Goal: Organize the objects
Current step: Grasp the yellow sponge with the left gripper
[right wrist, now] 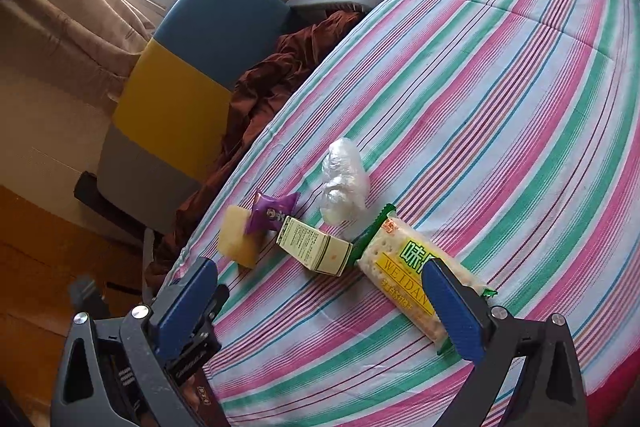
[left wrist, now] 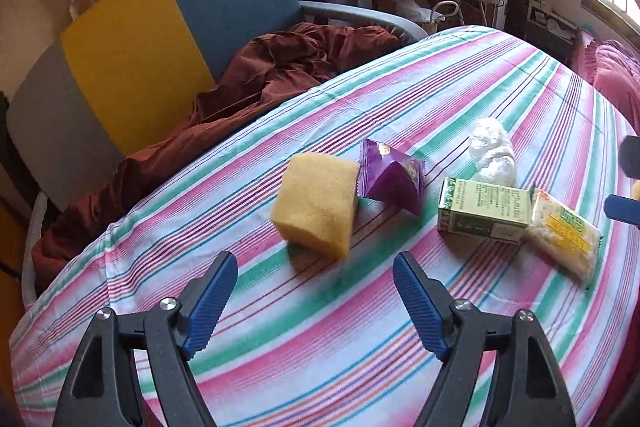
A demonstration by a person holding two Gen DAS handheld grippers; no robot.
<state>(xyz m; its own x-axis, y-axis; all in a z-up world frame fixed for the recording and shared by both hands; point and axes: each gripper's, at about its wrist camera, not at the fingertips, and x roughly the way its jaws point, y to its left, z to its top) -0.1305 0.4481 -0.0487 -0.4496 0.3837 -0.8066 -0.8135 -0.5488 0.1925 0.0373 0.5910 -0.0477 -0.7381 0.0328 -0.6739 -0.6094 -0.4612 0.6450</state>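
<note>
Jaws, left gripper (left wrist: pixel 315 273): spread wide and holding nothing, blue ribbed pads hanging above the striped bedsheet (left wrist: pixel 360 347), aimed at the sponge.
Jaws, right gripper (right wrist: pixel 320 287): also wide apart and empty; its right pad overlaps the cracker packet in its own view, though I cannot tell whether it touches it.
Yellow rectangular foam sponge (left wrist: pixel 318 203): leftmost of the row, lying on the sheet near the bed's edge, just ahead of the left gripper; probably the next thing that hand takes.
Purple foil snack pouch (left wrist: pixel 394 175): just right of the sponge, touching or nearly touching its upper corner, puffed and tilted.
Green-and-white cardboard carton (left wrist: pixel 486 209): lying on its long side, right of the pouch, with its far end against the cracker packet.
Crumpled clear plastic bag (left wrist: pixel 492 153): behind the carton, further from the grippers.
Clear cracker packet with yellow-green label (left wrist: pixel 564 233): rightmost, slanted on the sheet.
Reason for layout: the five things sit in a loose, uneven cluster, so the sorting looks barely begun, with one gripper at each end.
Left wrist view only: the sponge's full shape, and at the right edge a blue pad that is likely the right gripper's.
Right wrist view only: the packet's printed "WEIDAN" lettering (right wrist: pixel 404 277), the wooden floor beside the bed, and a dark object low between the fingers that I cannot identify.
Both views: blue, yellow and grey chair (left wrist: pixel 160 39) with rust-brown cloth (left wrist: pixel 256 83) heaped on it, beside the bed.
</note>
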